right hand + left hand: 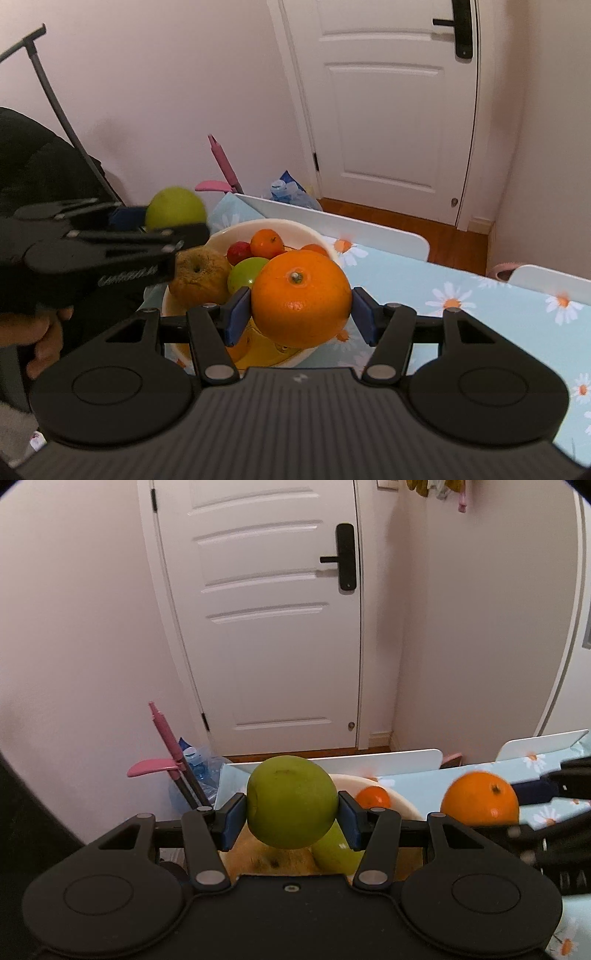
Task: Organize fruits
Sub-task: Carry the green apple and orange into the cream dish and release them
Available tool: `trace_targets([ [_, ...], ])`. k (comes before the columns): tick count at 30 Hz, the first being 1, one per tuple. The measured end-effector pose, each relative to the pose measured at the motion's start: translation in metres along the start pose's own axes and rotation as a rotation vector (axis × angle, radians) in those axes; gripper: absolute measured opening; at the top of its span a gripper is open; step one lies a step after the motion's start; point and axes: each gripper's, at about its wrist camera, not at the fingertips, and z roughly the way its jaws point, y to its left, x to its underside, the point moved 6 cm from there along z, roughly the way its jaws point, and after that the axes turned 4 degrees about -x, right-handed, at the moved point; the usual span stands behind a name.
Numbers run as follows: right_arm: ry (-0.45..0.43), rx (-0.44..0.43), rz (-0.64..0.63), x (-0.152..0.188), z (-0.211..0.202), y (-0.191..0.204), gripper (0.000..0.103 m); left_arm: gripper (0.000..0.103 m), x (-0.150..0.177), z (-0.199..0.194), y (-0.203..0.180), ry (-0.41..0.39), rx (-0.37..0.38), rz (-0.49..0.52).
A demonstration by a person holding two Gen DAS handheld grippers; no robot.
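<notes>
- Left tongs (291, 818) clenched a green apple (290, 801); right tongs (301, 314) clenched an orange (301, 297).
- Bowl (317, 236) of fruit lay beneath both.
- Desk (480, 314) lay bare at 3 o'clock; chair backs (332, 225) lined its far edge.

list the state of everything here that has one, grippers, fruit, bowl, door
left gripper: shut on the green apple
green apple: held in the air above the bowl
right gripper: shut on the large orange
large orange: held in the air, stem end up
bowl: upright on the table, holding fruit
brown pear: lying in the bowl
door: closed
</notes>
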Motion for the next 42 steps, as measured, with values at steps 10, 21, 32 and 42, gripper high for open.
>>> trace_targets([
  [10, 0.034, 0.038, 0.034, 0.001, 0.026, 0.003, 0.073, 0.057, -0.001, 0.057, 0.007, 0.075, 0.063, 0.044],
  [21, 0.061, 0.046, 0.051, 0.003, 0.039, -0.001, 0.073, 0.057, 0.008, 0.081, 0.001, 0.131, 0.092, 0.081],
  [32, 0.063, 0.04, 0.022, 0.003, 0.036, 0.004, 0.073, 0.089, -0.004, 0.054, 0.01, 0.044, 0.084, 0.062],
  [42, 0.07, 0.007, -0.055, 0.005, 0.04, 0.018, 0.073, 0.089, 0.004, 0.021, 0.035, 0.026, 0.026, 0.013],
])
